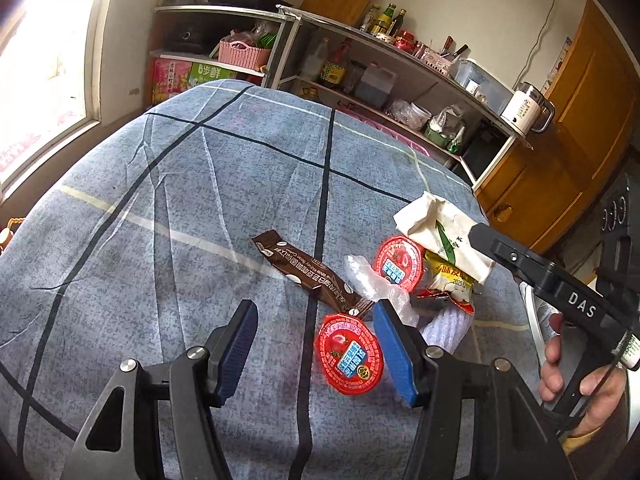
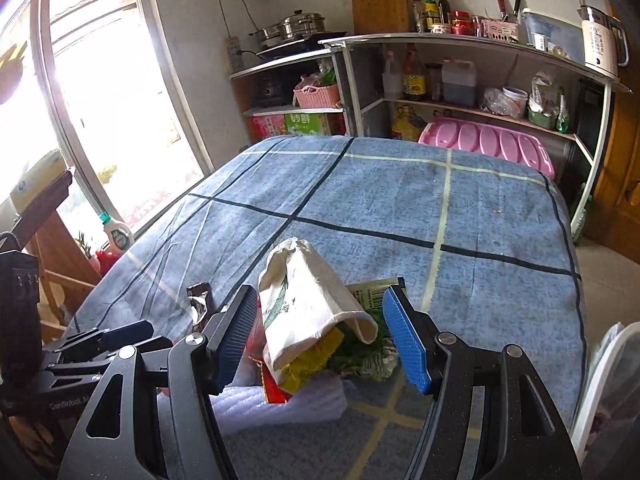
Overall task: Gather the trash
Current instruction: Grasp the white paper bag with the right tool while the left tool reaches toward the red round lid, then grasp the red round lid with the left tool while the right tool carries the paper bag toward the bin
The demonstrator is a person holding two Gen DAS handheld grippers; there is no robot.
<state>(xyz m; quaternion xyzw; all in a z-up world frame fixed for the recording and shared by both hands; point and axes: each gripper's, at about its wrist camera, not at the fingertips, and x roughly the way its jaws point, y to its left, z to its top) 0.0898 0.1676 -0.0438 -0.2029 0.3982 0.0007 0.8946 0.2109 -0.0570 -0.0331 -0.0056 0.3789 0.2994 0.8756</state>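
Observation:
Trash lies on a blue checked cloth [image 1: 160, 200]. My left gripper [image 1: 316, 354] is open, with a red round lid [image 1: 350, 356] lying between its fingers. A brown snack wrapper [image 1: 308, 276], a second red lid [image 1: 398, 263] and clear crumpled plastic [image 1: 372, 280] lie just beyond. A crushed white paper cup [image 1: 440, 232] lies on a yellow wrapper [image 1: 452, 280]. My right gripper [image 2: 320, 336] is open around that paper cup [image 2: 308, 304], with yellow and green wrappers [image 2: 360, 352] under it.
White foam sheet [image 2: 280, 404] lies near the front edge. Kitchen shelves [image 2: 460, 40] with bottles and pots stand behind the table. A window [image 2: 100, 100] is at the left, a white chair [image 2: 600, 380] at the right, a wooden cabinet [image 1: 560, 160] at the far right.

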